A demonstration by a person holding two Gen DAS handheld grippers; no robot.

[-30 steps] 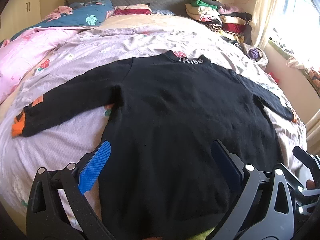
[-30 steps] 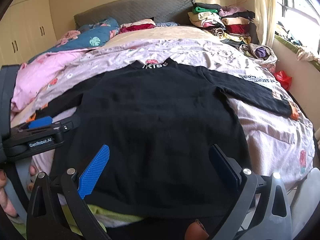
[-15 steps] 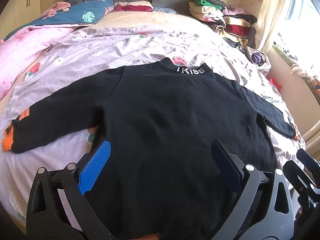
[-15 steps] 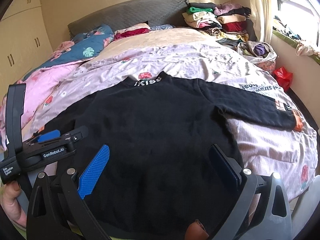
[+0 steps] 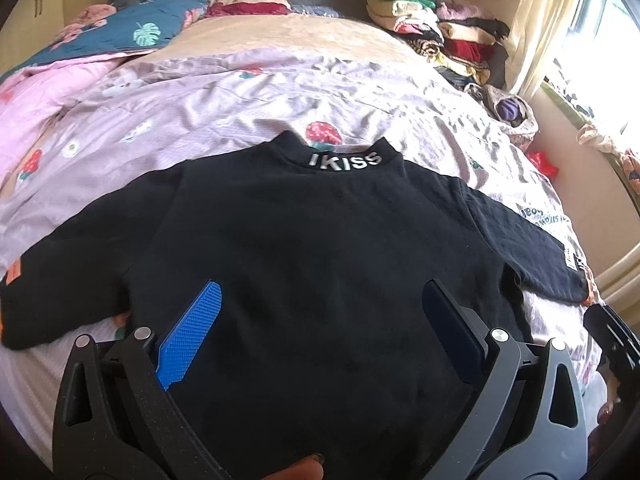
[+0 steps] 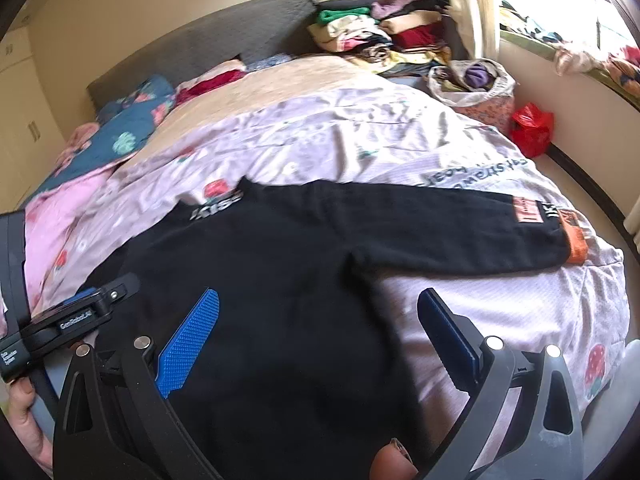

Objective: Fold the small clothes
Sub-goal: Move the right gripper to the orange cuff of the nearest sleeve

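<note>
A black long-sleeved sweater [image 5: 320, 232] lies flat on the bed, back up, with "IKISS" in white on its collar [image 5: 344, 160]. My left gripper [image 5: 322, 286] hovers open over the lower body of the sweater, nothing between its blue pads. My right gripper [image 6: 319, 293] is open too, above the sweater's right side [image 6: 260, 280] near the armpit. The right sleeve [image 6: 448, 228] stretches out to the right and ends in an orange cuff [image 6: 576, 246]. The left sleeve [image 5: 72, 272] runs off to the left edge.
The sweater rests on a lilac strawberry-print sheet [image 5: 224, 104]. Pink and blue quilts [image 5: 132, 36] lie at the back left. A pile of folded clothes [image 5: 436, 28] stands at the back right by the headboard. A red bag [image 6: 532, 128] sits on the floor by the window.
Both grippers have moved forward over the sweater, still open. The right one has swung to the right, bringing the right sleeve and its cuff into fuller view.
</note>
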